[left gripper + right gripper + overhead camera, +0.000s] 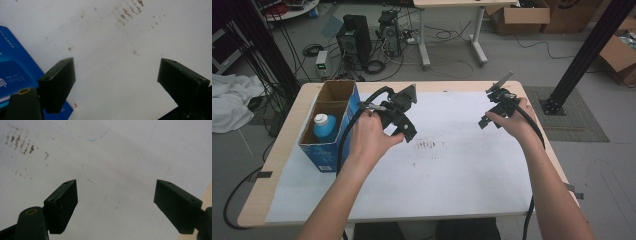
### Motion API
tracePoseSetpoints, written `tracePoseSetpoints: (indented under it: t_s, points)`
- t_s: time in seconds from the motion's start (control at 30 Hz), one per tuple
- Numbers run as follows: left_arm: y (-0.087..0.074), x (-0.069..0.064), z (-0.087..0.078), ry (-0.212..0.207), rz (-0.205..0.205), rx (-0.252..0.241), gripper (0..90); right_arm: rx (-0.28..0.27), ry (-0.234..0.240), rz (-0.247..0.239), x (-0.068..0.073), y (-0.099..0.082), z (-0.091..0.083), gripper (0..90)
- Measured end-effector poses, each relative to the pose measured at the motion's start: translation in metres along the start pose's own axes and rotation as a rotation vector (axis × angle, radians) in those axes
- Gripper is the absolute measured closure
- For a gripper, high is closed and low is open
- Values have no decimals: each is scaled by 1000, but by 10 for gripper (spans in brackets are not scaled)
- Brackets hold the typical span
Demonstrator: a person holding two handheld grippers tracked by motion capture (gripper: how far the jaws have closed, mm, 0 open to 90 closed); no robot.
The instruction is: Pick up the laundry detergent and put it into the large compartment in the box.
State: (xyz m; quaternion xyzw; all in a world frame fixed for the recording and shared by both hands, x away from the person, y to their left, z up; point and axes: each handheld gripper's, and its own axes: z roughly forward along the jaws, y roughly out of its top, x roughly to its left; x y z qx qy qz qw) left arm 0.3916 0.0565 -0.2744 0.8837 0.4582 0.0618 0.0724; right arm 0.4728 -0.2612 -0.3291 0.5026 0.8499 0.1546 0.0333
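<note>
the person's two forearms come in from the near edge of the surface (287, 130), which is covered by a white sheet (452, 180) bearing a patch of brownish smudges (429, 146) around its middle. the left tongs (404, 127) are held above the sheet, left of the middle, just beside the blue box; in the left gripper view (116, 75) the jaws stand wide apart with nothing between them, over bare white sheet, the blue box's printed side at the left of that view. the right tongs (486, 120) hang over the right part of the sheet, well apart from the left ones — in the right gripper view (115, 197) these jaws are also spread wide and hold nothing. the blue box (329, 132) stands open-topped along the left edge, split into compartments; a bottle with a white cap (324, 125) sits upright in the nearer one, while the farther one looks empty.
</note>
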Motion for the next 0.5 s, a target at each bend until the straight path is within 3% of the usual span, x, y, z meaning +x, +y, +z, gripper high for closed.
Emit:
tracePoseSetpoints:
  t_s: [0.5]
  points:
    - [-4, 0, -2, 6, -6, -3, 153, 2, 2, -6, 3, 0, -1, 189]
